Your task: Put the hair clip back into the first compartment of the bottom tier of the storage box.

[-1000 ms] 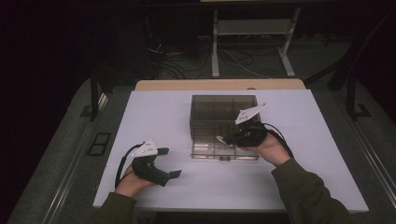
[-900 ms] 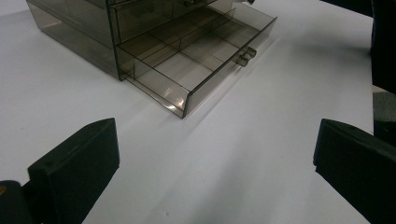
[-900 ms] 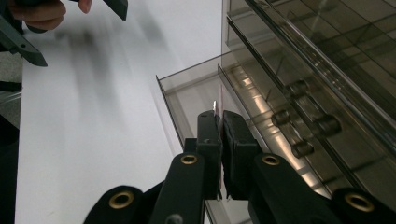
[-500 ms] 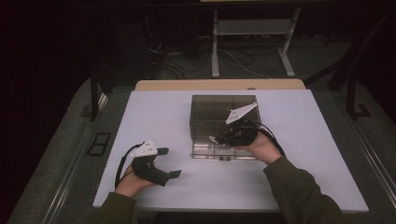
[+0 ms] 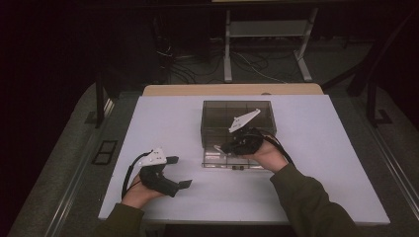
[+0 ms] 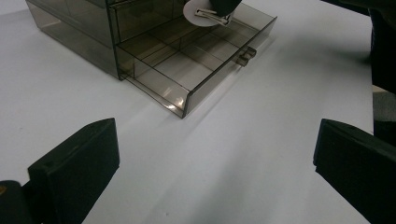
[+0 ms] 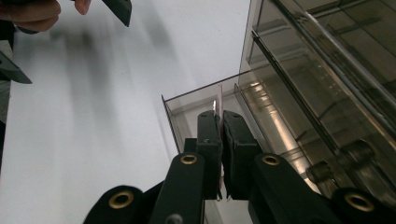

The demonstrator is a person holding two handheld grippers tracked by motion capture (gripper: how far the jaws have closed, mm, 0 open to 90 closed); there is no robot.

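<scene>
Right gripper (image 7: 220, 116) clamped on a thin white disc (image 6: 205, 11), edge-on between the pads, hanging over the open bottom drawer (image 6: 187, 70) of the smoked plastic drawer box (image 5: 237, 111). Mid-placement, I reckon. Next: lower into a compartment, then let go. Left gripper (image 6: 215, 154) idle on the table (image 5: 321, 148), jaws wide apart, holding nothing.

The drawer box (image 5: 237, 121) sits on the surface (image 5: 316, 187), toward its far side. Its bottom drawer (image 5: 232, 160) juts out in front. Over that drawer hangs the right gripper (image 5: 223, 147) with a thin disc (image 6: 201, 10). The left gripper (image 5: 180, 173) rests front-left of the box, well apart.
</scene>
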